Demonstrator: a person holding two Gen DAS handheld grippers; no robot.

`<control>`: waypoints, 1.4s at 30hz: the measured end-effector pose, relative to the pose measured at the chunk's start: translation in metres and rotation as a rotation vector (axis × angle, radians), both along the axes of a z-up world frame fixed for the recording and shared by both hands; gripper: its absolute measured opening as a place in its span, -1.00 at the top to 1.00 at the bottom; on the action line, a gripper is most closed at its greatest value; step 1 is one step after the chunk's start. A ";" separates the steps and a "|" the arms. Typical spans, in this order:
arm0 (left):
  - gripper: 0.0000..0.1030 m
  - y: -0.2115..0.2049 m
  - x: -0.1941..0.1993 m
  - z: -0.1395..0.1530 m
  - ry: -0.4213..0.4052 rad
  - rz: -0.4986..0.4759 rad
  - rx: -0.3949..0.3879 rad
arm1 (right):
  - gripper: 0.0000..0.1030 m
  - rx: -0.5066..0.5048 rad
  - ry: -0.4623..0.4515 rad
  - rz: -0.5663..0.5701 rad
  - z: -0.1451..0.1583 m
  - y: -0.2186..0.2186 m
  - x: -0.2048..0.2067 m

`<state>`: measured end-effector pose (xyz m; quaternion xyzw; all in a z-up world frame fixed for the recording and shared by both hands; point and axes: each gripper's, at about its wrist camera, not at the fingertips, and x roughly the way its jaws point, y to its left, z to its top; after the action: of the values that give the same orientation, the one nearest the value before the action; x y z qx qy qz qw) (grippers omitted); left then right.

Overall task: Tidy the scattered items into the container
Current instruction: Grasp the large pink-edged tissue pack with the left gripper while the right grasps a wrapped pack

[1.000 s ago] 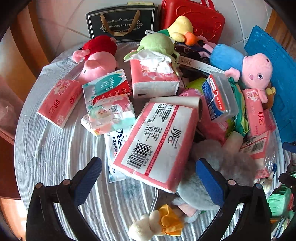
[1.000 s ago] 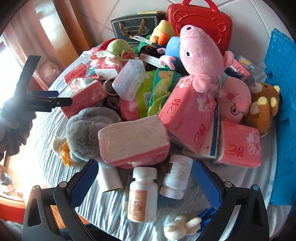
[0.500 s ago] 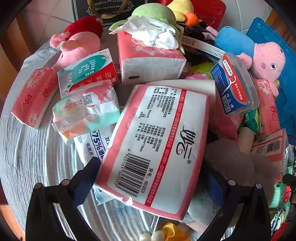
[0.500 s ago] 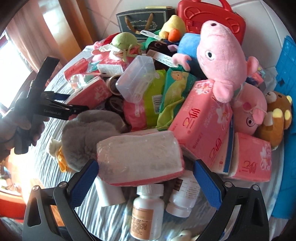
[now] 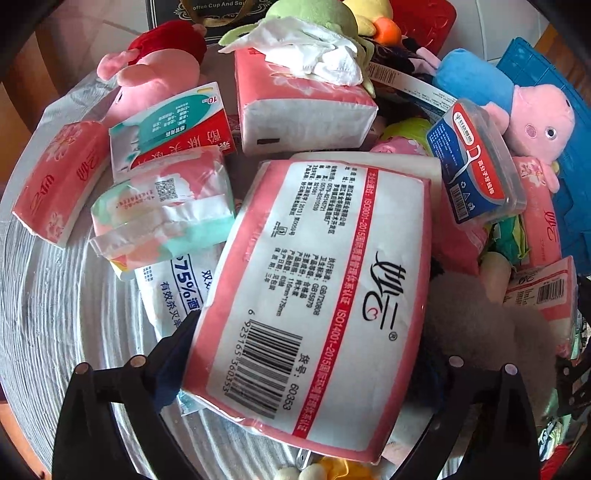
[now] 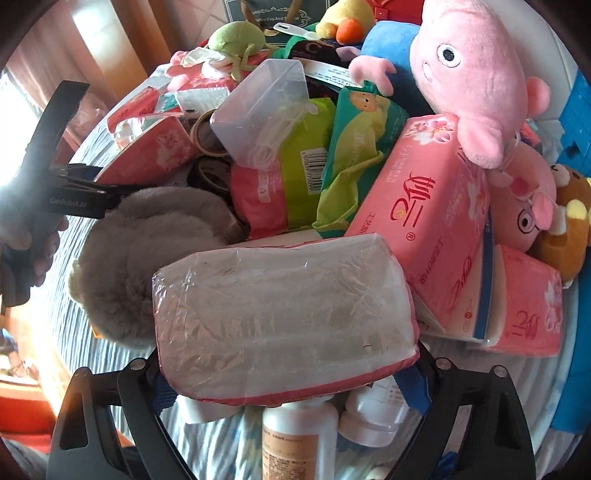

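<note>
A big pink-and-white tissue pack with a barcode (image 5: 314, 295) lies between the fingers of my left gripper (image 5: 303, 354), which closes against its two sides. In the right wrist view a clear-wrapped tissue pack (image 6: 280, 317) fills the space between the fingers of my right gripper (image 6: 288, 380), whose blue pads press its lower corners. A blue crate (image 5: 554, 122) stands at the right edge and also shows in the right wrist view (image 6: 576, 122). The left gripper's body (image 6: 70, 199) shows at the left of the right wrist view.
The round table (image 5: 55, 314) carries a pile: pink tissue packs (image 5: 59, 181), Peppa plush toys (image 6: 469, 74), a grey plush (image 6: 147, 251), a clear floss box (image 5: 476, 162), wipes (image 5: 177, 288), white bottles (image 6: 299, 435). A red case (image 5: 424, 18) and dark gift bag (image 5: 207, 14) stand behind.
Both grippers moved forward into the pile and closed in on their tissue packs, which now sit between the fingers.
</note>
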<state>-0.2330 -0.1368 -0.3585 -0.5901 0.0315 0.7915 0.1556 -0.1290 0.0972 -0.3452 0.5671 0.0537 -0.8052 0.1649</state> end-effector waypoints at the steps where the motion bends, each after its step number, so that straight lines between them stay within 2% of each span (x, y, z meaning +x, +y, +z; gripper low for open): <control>1: -0.89 0.000 0.001 0.001 0.001 0.000 -0.007 | -0.76 0.004 0.001 0.004 0.001 -0.001 0.001; 7: -0.84 -0.001 0.011 0.010 0.024 -0.005 -0.033 | -0.69 0.005 0.019 -0.013 0.012 0.002 0.001; 22: -0.83 -0.023 0.051 0.064 0.102 0.033 -0.002 | -0.69 -0.074 0.092 -0.089 0.068 0.029 0.022; 27: -0.83 -0.021 0.047 0.075 0.118 0.035 -0.013 | -0.69 -0.084 0.116 -0.104 0.085 0.032 0.028; 42: -0.83 0.013 0.068 0.154 0.192 0.016 -0.037 | -0.69 -0.104 0.173 -0.157 0.160 0.068 0.057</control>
<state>-0.1646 -0.1235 -0.2045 -0.5145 0.0563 0.8450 0.1345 -0.0725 0.1656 -0.1851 0.4887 -0.0186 -0.8632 0.1255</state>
